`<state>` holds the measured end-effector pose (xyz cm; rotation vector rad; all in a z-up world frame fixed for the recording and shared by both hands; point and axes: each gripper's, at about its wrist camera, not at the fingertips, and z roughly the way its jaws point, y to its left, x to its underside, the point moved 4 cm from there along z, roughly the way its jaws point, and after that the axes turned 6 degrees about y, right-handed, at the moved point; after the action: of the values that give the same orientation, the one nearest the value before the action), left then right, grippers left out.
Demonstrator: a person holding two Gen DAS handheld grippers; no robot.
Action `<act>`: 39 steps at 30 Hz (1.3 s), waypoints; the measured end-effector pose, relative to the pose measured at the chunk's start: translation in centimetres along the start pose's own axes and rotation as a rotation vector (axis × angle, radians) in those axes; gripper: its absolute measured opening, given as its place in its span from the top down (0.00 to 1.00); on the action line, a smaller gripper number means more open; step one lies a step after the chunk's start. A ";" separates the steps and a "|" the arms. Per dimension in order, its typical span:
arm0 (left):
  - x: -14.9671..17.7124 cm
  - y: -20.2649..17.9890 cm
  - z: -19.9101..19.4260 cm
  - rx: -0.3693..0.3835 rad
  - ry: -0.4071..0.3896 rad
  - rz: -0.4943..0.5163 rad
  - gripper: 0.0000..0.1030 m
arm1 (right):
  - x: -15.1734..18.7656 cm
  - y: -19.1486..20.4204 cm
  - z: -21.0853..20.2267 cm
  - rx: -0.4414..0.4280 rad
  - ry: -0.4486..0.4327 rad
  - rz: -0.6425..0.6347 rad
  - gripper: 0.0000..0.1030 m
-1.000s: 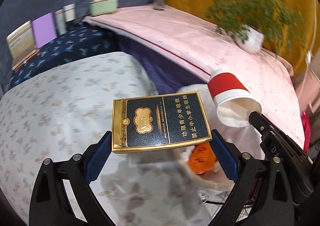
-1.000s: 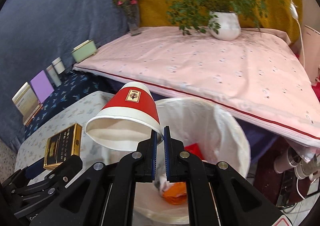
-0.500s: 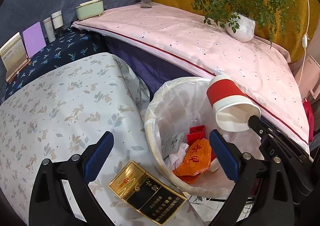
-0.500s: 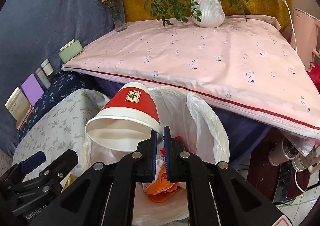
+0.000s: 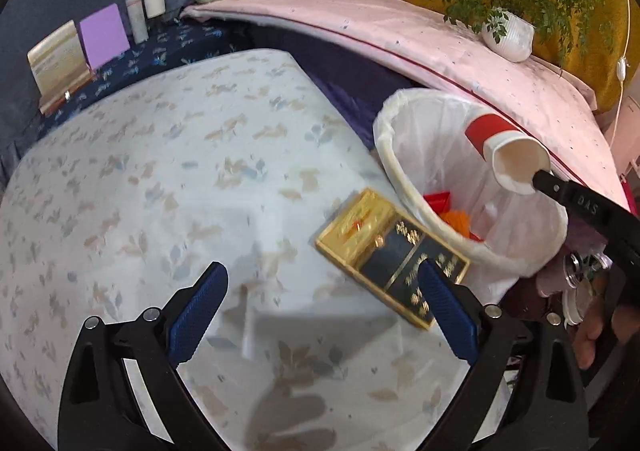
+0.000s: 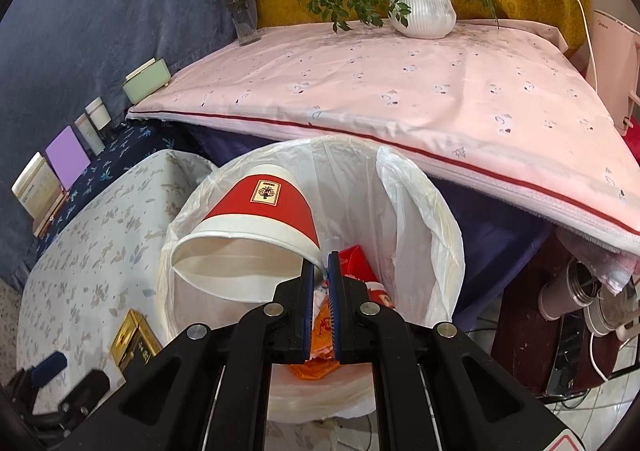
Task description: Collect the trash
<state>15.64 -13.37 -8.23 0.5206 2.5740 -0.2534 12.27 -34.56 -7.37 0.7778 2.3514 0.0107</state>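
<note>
**A:** What is hard to make out here?

**B:** The cigarette pack (image 5: 390, 257) is blurred in the left wrist view, and the left gripper's (image 5: 322, 317) right finger covers its near corner. In the right wrist view only its gold end shows, at the lower left. The bin's (image 6: 420, 187) contents are half hidden behind the right gripper (image 6: 321, 279): an orange wrapper, something red, white scraps.

**A:** Any writing you can read?

**B:** Gold characters run along the pack's dark face, too smeared to read. The paper cup (image 6: 250, 229) carries a small gold-framed emblem on its red band; I cannot read it. The right gripper's side shows the letters "DAS".

**A:** How do the things lie?

**B:** The pack lies flat on the leaf-print cloth (image 5: 160, 171), just beside the bin's rim, long axis diagonal, gold end pointing away from the left gripper. The cup hangs over the bin opening, tipped on its side, mouth toward the camera and to the left.

**A:** And the grippers?

**B:** The left one is spread wide, empty. The right one is pressed together, pinching the cup's rim.
</note>
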 end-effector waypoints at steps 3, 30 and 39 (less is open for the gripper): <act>0.5 -1.1 0.5 0.021 0.016 0.044 0.11 | 0.6 0.0 0.1 -0.007 0.009 0.004 0.93; 0.2 -5.2 3.1 0.055 -0.065 0.362 0.29 | 0.3 0.5 0.3 -0.022 0.021 -0.004 0.92; -0.7 -5.7 2.7 0.091 -0.052 0.299 0.53 | 0.3 0.3 -0.6 -0.035 0.008 0.002 0.92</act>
<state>15.02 -19.46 -9.72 0.9087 2.4030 -0.2758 11.95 -34.05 -7.00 0.7645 2.3519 0.0556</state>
